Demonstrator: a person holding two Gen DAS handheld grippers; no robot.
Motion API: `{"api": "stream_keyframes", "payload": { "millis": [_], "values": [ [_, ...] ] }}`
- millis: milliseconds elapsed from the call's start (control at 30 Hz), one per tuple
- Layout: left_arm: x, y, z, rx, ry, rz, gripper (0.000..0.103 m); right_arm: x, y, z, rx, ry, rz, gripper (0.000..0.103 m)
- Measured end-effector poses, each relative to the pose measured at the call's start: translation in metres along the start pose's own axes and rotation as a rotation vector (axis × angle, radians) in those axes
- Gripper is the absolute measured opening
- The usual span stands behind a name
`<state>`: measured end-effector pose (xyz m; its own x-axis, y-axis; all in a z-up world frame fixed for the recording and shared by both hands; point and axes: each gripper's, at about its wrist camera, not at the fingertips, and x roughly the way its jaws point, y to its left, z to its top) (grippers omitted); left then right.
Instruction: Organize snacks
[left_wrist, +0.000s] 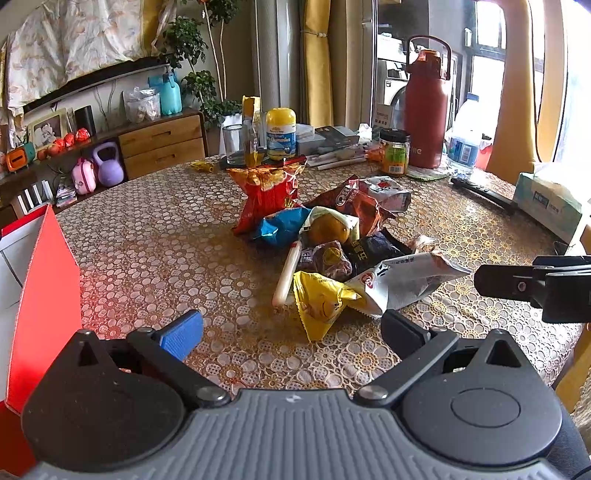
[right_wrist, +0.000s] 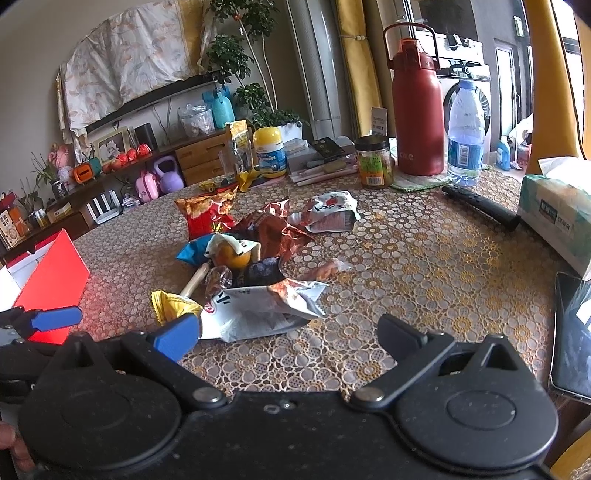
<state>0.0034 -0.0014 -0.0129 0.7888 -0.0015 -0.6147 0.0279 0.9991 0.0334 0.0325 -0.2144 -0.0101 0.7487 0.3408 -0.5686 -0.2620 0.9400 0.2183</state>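
Observation:
A heap of snack packets lies mid-table: a red chip bag (left_wrist: 266, 192), a blue packet (left_wrist: 280, 226), an orange fruit in wrap (left_wrist: 328, 229), a yellow packet (left_wrist: 320, 302) and a white-and-red bag (left_wrist: 402, 282). My left gripper (left_wrist: 291, 328) hovers open just in front of the yellow packet, holding nothing. My right gripper (right_wrist: 288, 334) is open too, its blue finger beside the white-and-red bag (right_wrist: 258, 306); the yellow packet (right_wrist: 171, 304) lies left of it. The right gripper's black finger (left_wrist: 502, 280) enters the left wrist view from the right.
A red box (left_wrist: 44, 295) stands at the table's left edge. At the back are a red flask (left_wrist: 426, 110), water bottle (left_wrist: 463, 140), jar (left_wrist: 394, 152), yellow-capped bottle (left_wrist: 281, 134) and glass (left_wrist: 233, 144). A tissue box (right_wrist: 557, 218), black remote (right_wrist: 480, 206) and phone (right_wrist: 572, 332) lie right.

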Motion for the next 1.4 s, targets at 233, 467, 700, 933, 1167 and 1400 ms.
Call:
{"api": "stream_keyframes", "payload": {
  "millis": [233, 467, 700, 933, 1167, 1400],
  "values": [
    [0.007, -0.001, 0.000, 0.020, 0.003, -0.006, 0.103, 0.004, -0.004, 0.000, 0.002, 0.013, -0.007, 0.103],
    [0.020, 0.003, 0.000, 0.025, 0.001, -0.016, 0.103, 0.012, -0.007, -0.001, 0.000, 0.028, -0.013, 0.103],
    [0.038, 0.003, 0.001, 0.090, 0.008, -0.036, 0.103, 0.019, -0.011, -0.002, 0.000, 0.039, -0.018, 0.103],
    [0.054, -0.001, 0.001, 0.119, 0.002, -0.077, 0.103, 0.033, -0.012, 0.001, -0.015, 0.051, -0.018, 0.103],
    [0.072, 0.003, 0.003, 0.126, 0.016, -0.103, 0.077, 0.053, -0.009, 0.009, -0.049, 0.055, -0.007, 0.103],
    [0.081, 0.004, 0.002, 0.136, 0.034, -0.154, 0.044, 0.075, -0.008, 0.014, -0.033, 0.076, 0.039, 0.103]
  ]
}}
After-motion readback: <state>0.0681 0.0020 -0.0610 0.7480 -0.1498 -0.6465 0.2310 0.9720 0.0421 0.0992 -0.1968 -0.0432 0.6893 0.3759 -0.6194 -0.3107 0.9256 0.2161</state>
